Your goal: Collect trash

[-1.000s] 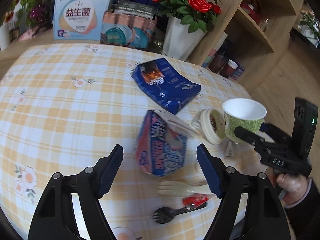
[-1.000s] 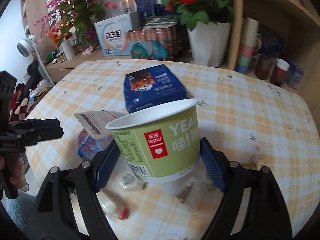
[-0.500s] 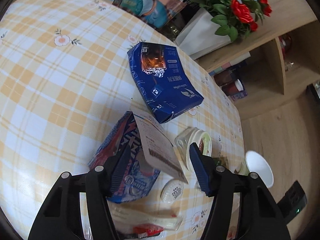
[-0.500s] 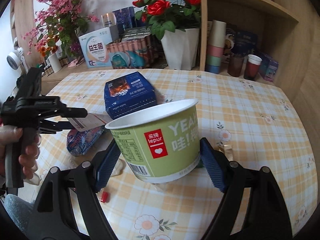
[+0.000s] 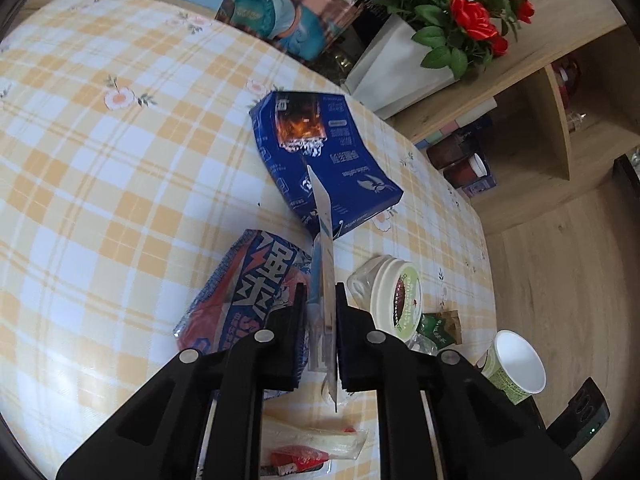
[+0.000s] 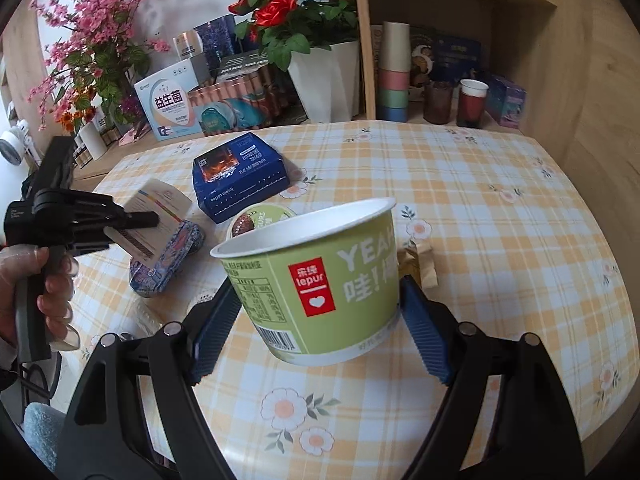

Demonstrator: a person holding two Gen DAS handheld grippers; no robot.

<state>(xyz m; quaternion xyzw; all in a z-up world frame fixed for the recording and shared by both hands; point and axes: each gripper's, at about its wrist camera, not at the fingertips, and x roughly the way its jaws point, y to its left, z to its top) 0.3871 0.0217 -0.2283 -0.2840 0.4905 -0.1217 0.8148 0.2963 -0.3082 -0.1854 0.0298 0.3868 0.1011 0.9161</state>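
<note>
Trash: wrappers, a lid and packets lie scattered over the checked tablecloth [image 6: 500, 216] of a round table.
Paper card: a printed card [image 5: 326, 280] stands edge-on between the left gripper [image 5: 322, 300] fingers, lifted above the table; the right wrist view shows its flat printed face [image 6: 154, 216].
Left gripper: jaws closed nearly together, pinching the card; a hand [image 6: 48, 292] grips its handle.
Green cup: a green "lepur" paper cup [image 6: 316, 280], white inside, sits tilted between the right gripper [image 6: 320, 312] pads, raised above the tablecloth.
Right gripper: jaws spread wide, pressed on both sides of the cup.
Snack bag: a blue and red snack bag [image 5: 244, 292] lies on the cloth just below the card.
Blue box: a dark blue coffee box [image 5: 320, 168] rests flat farther back.
Cup lid: a round lid [image 5: 396, 300] lies beside the bag.
Near edge: a clear packet with red contents [image 5: 312, 448].
Backdrop: red roses in a white pot [image 6: 328, 76].
</note>
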